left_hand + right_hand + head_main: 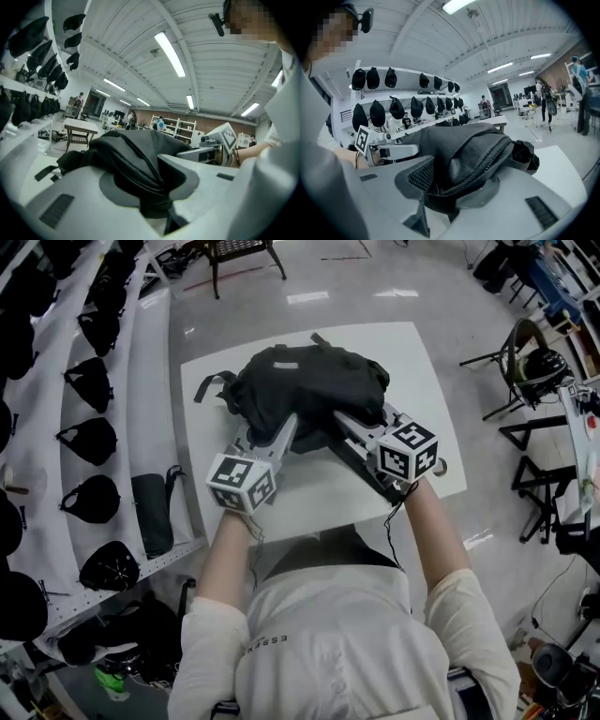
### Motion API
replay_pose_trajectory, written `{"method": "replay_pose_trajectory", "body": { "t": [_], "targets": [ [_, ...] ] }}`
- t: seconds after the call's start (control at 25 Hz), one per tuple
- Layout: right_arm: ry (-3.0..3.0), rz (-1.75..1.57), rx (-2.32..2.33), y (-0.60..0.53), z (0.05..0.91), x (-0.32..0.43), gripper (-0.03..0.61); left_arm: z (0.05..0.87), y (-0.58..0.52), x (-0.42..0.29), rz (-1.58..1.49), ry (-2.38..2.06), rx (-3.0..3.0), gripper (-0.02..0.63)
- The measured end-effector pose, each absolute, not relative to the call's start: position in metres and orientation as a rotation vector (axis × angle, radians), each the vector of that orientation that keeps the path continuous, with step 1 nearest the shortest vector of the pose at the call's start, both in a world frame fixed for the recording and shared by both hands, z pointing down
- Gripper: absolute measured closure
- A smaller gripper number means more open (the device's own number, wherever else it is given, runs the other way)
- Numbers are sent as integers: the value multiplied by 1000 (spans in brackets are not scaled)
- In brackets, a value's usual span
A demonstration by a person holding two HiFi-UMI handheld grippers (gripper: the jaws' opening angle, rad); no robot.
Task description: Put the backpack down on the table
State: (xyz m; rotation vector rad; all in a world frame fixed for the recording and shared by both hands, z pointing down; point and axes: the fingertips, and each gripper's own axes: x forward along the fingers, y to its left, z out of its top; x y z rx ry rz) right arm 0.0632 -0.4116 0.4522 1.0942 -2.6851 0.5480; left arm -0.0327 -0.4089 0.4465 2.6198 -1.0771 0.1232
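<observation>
A black backpack (302, 388) lies on the white table (417, 381), slumped on its side with a strap trailing left. My left gripper (270, 429) reaches into its near edge from the left and is shut on a fold of dark fabric (133, 157). My right gripper (364, 424) comes in from the right. Its jaws stand apart around a thick mesh-lined fold (473, 150) that lies loosely between them. Each gripper view shows the other gripper beyond the bag. The backpack's far side is hidden behind its own bulk.
White shelves (141, 352) with several black bags run along the left, close to the table's left edge. A black roll (151, 514) lies on the lowest shelf. A dark chair (246, 254) stands beyond the table. Stools and gear (530, 371) crowd the right.
</observation>
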Motion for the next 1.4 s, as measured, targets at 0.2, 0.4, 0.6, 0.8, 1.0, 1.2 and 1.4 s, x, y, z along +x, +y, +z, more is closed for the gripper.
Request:
{"method": "replay_pose_trajectory", "body": {
  "t": [0.2, 0.4, 0.6, 0.8, 1.0, 1.2, 1.4],
  "targets": [
    [-2647, 651, 1132, -386, 469, 66, 411, 462, -383, -32, 122, -1031, 2549, 508],
    [-2615, 727, 1166, -361, 486, 70, 399, 479, -358, -30, 131, -1041, 2503, 506],
    [-2590, 738, 1186, -341, 504, 72, 390, 497, -339, -31, 139, -1090, 2477, 497],
    [-2542, 661, 1182, -320, 529, 76, 368, 519, -317, -30, 157, -1158, 2495, 488],
    [-2450, 571, 1198, -302, 560, 80, 333, 545, -301, -36, 215, -1323, 2478, 443],
    [-2366, 604, 1200, -284, 597, 79, 310, 582, -284, -50, 327, -1442, 2315, 356],
    [-2292, 627, 1263, -275, 619, 84, 279, 603, -274, -57, 434, -1500, 2242, 317]
  ]
}}
